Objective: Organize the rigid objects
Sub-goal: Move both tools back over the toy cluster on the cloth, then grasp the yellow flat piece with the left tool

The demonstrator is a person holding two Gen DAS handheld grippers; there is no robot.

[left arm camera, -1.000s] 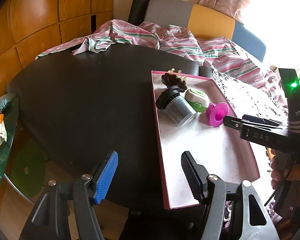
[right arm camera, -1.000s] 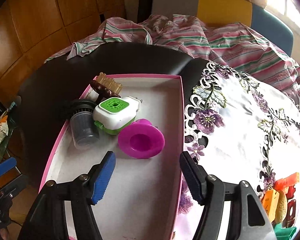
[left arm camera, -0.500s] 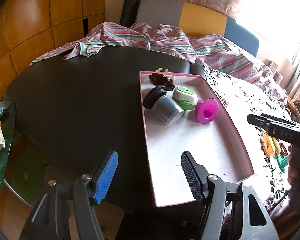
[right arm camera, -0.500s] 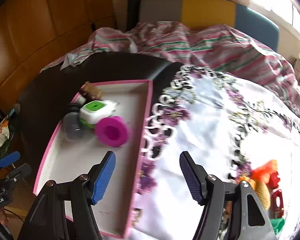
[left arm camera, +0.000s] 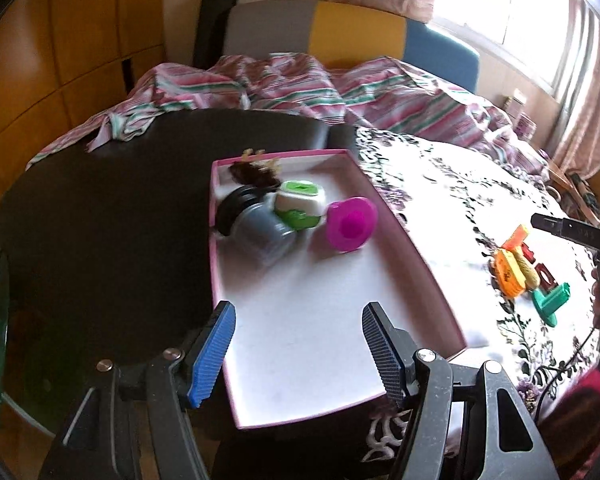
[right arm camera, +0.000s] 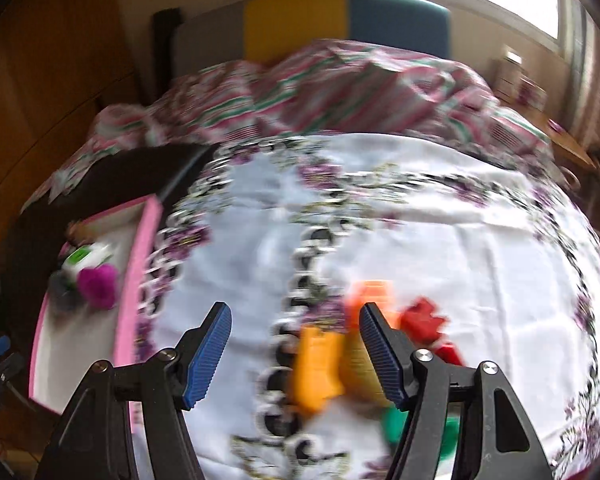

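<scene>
Jaws of my right gripper [right arm camera: 295, 351] gape empty over the toy cluster [right arm camera: 340, 356] on the floral cloth [right arm camera: 420, 220]; left gripper [left arm camera: 298, 350] likewise empty above the pink tray [left arm camera: 420, 252]. Risk: packed toys, so closing may snag two.

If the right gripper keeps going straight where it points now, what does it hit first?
Probably the orange toy lying between the open right gripper and the tablecloth; the frame is blurred, so depth is uncertain.
</scene>
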